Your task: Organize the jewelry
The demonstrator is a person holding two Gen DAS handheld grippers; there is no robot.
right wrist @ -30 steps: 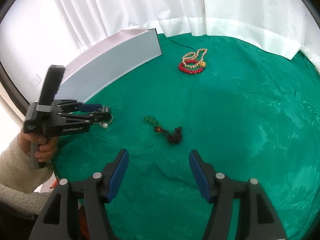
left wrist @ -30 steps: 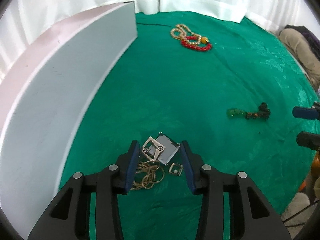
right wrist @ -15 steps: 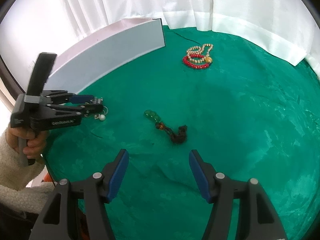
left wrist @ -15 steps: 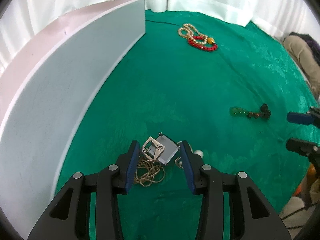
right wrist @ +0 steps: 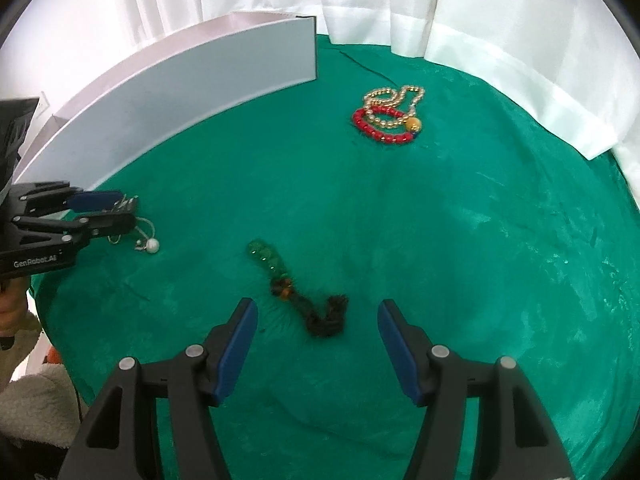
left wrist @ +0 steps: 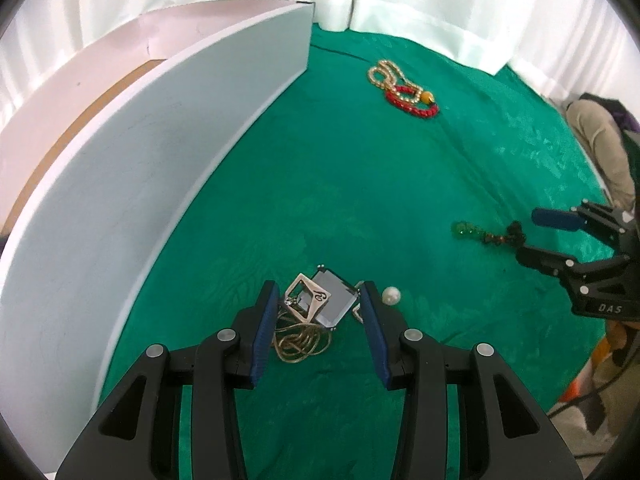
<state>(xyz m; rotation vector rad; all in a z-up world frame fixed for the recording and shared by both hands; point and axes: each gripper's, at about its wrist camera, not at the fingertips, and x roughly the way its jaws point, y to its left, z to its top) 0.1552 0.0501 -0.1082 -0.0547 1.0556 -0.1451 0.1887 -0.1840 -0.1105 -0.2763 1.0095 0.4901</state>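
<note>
My left gripper [left wrist: 318, 300] is shut on a square pendant necklace [left wrist: 320, 298] with a gold chain [left wrist: 302, 340] hanging below it, held just above the green cloth; it also shows in the right wrist view [right wrist: 120, 210]. A white pearl [left wrist: 391, 295] dangles beside its right finger. My right gripper [right wrist: 318, 320] is open, its fingers either side of a dark cord with green beads [right wrist: 298, 288], seen too in the left wrist view [left wrist: 486, 234]. A gold bead necklace [right wrist: 394, 108] and a red bead bracelet [right wrist: 380, 126] lie farther back.
A white open box [left wrist: 160, 152] stands along the left; its brown inside shows over the wall. Green cloth [right wrist: 480, 240] covers the table. White curtains [right wrist: 440, 12] hang behind. A bundle of fabric [left wrist: 600, 140] lies at the far right.
My left gripper has lifted and pulled back with the pendant necklace, so the pearl now shows. My right gripper has moved forward, closer over the dark cord.
</note>
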